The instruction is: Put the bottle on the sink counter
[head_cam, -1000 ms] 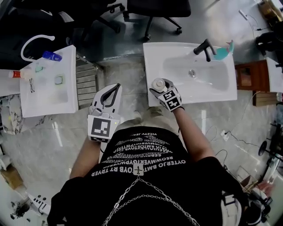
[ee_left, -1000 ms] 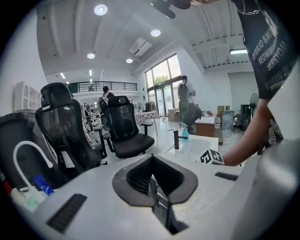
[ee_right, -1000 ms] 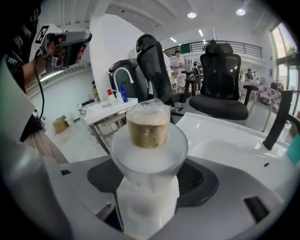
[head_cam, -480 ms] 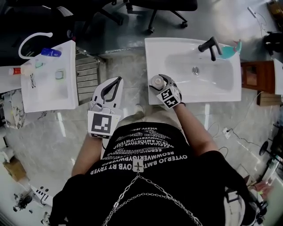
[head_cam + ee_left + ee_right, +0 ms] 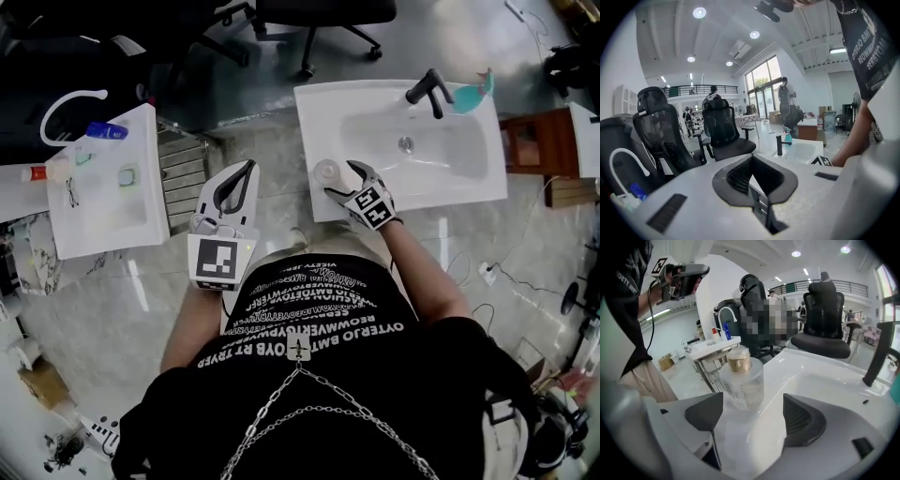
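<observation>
A clear round bottle [image 5: 326, 172] with a gold cap stands upright on the near left corner of the white sink counter [image 5: 314, 112]. In the right gripper view the bottle [image 5: 742, 380] stands just beyond the two dark pads, touching neither. My right gripper [image 5: 345, 181] sits just behind it over the counter's front edge; its jaws are opening, and only bare counter lies between them [image 5: 752, 404]. My left gripper [image 5: 246, 171] hangs over the floor between the two sinks, its jaws shut on nothing [image 5: 752, 159].
A black faucet [image 5: 427, 89] and a teal spray bottle [image 5: 473, 98] stand at the back of the sink's basin. A second white sink [image 5: 103, 178] at the left holds a blue bottle [image 5: 105, 130] and small items. Office chairs [image 5: 319, 19] stand beyond; a wooden cabinet [image 5: 525, 150] is at the right.
The right gripper's jaws have spread and drawn back off the bottle, which now stands free on the counter corner. The left gripper has barely moved.
</observation>
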`<state>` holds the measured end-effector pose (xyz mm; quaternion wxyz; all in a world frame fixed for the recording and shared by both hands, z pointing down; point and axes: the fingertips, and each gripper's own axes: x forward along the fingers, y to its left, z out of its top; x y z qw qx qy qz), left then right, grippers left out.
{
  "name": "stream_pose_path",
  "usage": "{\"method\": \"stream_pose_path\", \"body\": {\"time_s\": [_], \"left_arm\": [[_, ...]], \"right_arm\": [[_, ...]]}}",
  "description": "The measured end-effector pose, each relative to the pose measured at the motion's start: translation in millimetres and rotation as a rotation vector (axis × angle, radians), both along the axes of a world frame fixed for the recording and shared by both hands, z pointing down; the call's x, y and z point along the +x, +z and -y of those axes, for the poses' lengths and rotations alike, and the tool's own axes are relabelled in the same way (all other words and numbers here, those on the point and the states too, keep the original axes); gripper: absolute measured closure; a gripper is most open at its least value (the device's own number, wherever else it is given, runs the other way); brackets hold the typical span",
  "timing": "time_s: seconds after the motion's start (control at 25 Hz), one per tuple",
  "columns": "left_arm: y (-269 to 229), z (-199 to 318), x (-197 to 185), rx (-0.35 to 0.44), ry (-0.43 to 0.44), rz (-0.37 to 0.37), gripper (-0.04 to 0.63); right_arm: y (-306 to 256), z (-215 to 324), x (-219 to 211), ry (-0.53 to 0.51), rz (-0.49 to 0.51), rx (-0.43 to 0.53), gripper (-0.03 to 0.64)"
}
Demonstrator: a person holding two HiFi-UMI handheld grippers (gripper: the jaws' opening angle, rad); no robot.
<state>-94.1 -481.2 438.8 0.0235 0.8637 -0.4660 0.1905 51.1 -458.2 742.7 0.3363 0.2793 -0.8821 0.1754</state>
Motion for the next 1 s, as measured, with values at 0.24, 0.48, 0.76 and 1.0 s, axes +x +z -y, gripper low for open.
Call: {"method": "stream_pose_path", "body": {"time_s": [0.24, 0.48, 0.76, 1.0], "left_arm": [[-24, -7, -9, 0.063, -0.012, -0.057, 0.589], [-53, -27, -17, 0.123, -0.012, -0.115, 0.59], [-81, -63, -22, 0.186, 0.049, -0.141, 0.589], [-81, -91, -35, 0.182, 0.078, -0.188, 0.589]], "right_arm": [[-91, 5, 46, 0.206, 0.156, 0.119, 0.301], [-215, -2, 70, 0.36, 0.259, 0.318, 0.62], [-291, -37, 56, 0.434, 0.208, 0.421, 0.621], [-323, -73, 42, 0.458, 0.205, 0.457, 0.621]]}}
